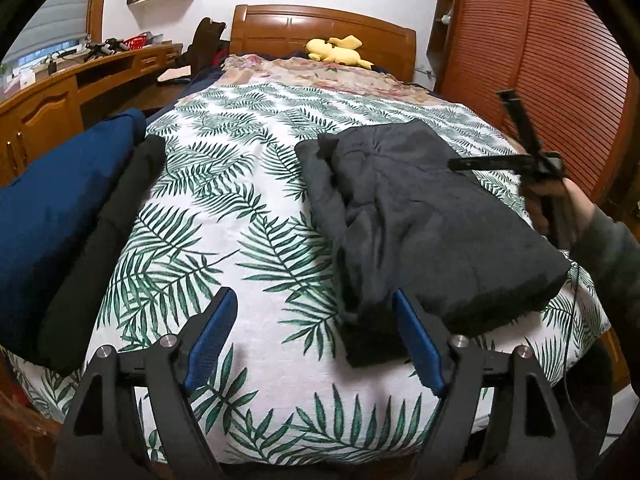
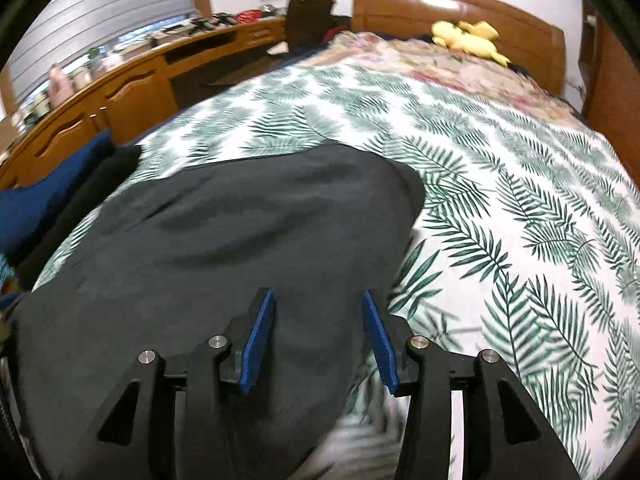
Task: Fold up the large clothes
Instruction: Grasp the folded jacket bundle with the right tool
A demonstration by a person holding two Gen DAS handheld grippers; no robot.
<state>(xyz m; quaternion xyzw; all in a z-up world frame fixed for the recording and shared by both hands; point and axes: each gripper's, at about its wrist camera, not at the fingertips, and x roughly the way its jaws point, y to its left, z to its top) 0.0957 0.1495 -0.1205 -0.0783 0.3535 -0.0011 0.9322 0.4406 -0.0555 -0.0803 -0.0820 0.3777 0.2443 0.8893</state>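
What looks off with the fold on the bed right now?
The dark grey garment is folded unevenly: its left side is bunched and wrinkled, and a loose end trails past the near edge toward the left claw. Both claws are open, holding nothing.

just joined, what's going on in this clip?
A person with a gripper in each hand is folding clothes on a bed. A dark grey garment lies folded on the leaf-print cover. Both the left gripper and the right gripper are open above it, holding nothing. Blue and black clothes lie at the left edge.
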